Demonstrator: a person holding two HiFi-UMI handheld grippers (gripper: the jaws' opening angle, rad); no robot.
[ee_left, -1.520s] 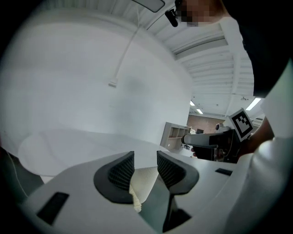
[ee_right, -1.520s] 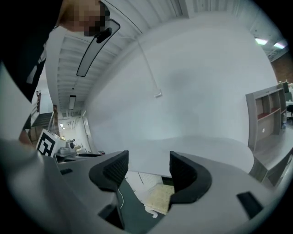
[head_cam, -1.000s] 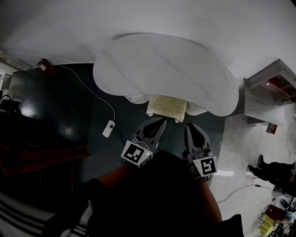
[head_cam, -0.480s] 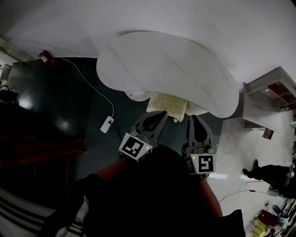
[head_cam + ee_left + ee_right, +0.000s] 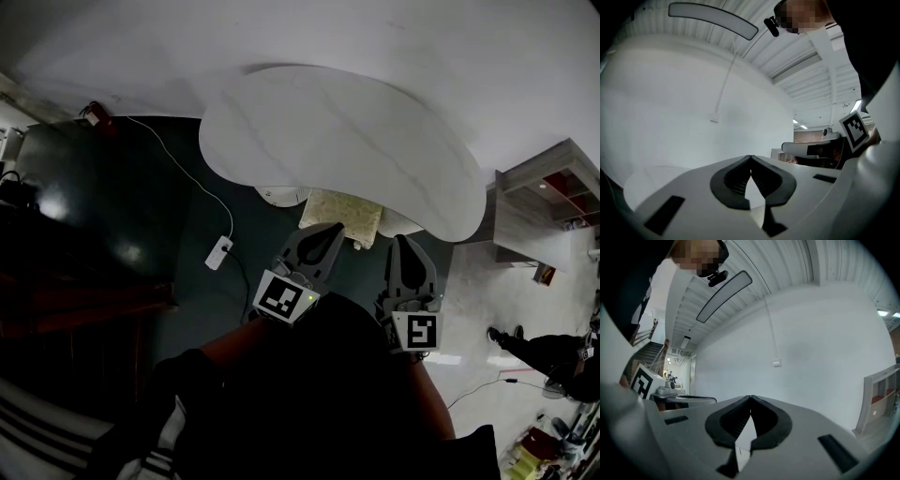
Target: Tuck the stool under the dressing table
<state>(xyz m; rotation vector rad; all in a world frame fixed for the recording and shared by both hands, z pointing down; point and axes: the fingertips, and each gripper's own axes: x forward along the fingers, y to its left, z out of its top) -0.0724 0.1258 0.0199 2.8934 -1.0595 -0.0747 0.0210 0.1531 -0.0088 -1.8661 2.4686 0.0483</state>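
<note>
- A white power strip (image 5: 218, 253) lies on the dark floor to the left of the dressing table, with its white cable (image 5: 178, 173) running off toward the far left wall.
- The left gripper (image 5: 329, 229) is held out in front of the person, with its tips just beside the near left corner of the stool's cushion. In the left gripper view the left gripper (image 5: 750, 157) has its jaws pressed together with nothing between them, and only a pale wall shows beyond.
- The dressing table (image 5: 347, 141) has a white, kidney-shaped top and stands against the wall.
- The stool (image 5: 339, 213), with a pale yellowish cushion, sits at the middle of the table's near edge. Its far part is hidden under the top and its near part shows.
- The right gripper (image 5: 404, 241) is just right of the stool's near right corner. In the right gripper view the right gripper (image 5: 750, 397) also has its jaws pressed together on nothing.
- A pale shelf unit (image 5: 539, 192) stands at the far right, well apart from the table.
</note>
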